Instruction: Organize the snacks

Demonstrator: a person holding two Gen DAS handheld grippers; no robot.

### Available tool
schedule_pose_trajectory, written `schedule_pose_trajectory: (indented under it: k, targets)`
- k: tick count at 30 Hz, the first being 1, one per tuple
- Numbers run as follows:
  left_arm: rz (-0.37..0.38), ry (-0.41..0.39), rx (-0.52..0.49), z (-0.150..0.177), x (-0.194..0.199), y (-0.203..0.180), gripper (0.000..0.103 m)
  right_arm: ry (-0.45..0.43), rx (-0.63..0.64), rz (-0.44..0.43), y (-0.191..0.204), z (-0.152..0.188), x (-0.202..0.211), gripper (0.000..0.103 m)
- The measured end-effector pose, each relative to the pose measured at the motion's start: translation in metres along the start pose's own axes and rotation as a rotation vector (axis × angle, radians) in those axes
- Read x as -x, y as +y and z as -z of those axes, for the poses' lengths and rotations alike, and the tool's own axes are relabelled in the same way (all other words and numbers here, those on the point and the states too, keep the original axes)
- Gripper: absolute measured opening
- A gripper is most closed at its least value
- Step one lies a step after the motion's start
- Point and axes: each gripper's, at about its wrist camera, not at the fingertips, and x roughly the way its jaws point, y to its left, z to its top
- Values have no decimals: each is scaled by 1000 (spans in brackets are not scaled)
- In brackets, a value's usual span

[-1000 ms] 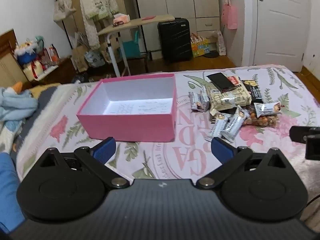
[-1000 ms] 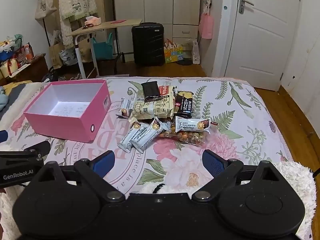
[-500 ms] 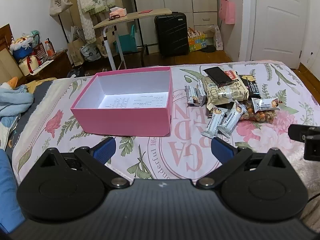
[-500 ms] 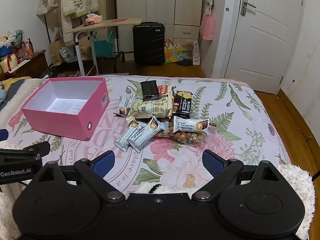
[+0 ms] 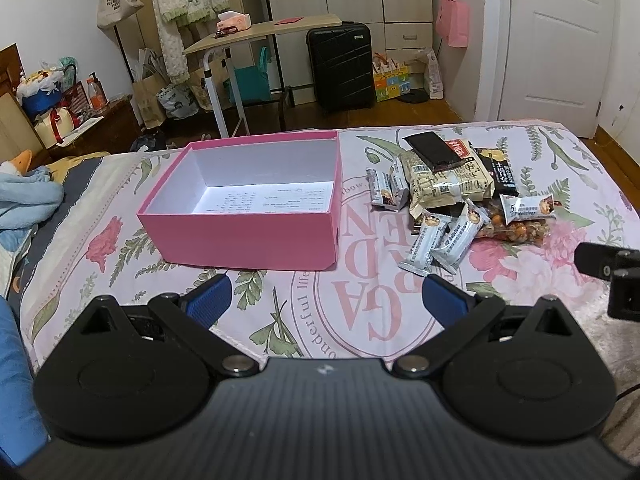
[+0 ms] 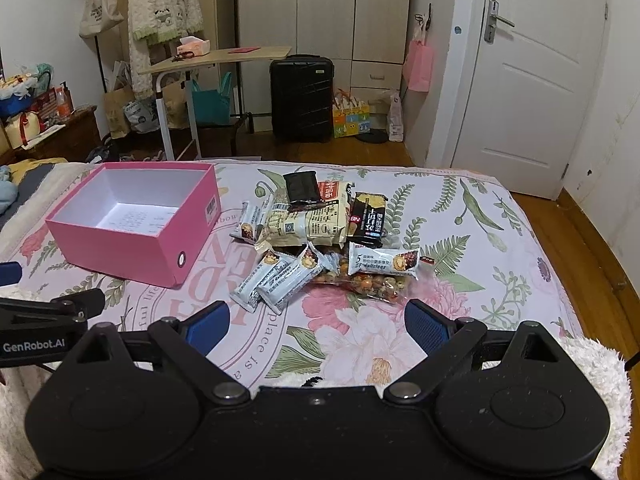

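Left wrist view: left gripper (image 5: 326, 298) hovers above the floral bedspread (image 5: 360, 312), jaws spread wide and holding nothing, with the open pink box (image 5: 248, 236) just beyond them, empty but for a printed sheet on its floor. Right of the box, apart from its side wall, lies the snack pile (image 5: 452, 196): cream bag, black bar on top, pale wrapped bars, peanut pack. Right wrist view: right gripper (image 6: 318, 322) likewise gapes empty, the pile (image 6: 316, 236) ahead, box (image 6: 132, 248) to the pile's left.
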Motion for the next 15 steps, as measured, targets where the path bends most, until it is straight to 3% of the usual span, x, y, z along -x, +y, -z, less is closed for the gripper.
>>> schedule_pose_trajectory:
  k: [15]
  targets:
    - [38,18,46,-3,2,1,103,-9,1,8,-2,1,2,96]
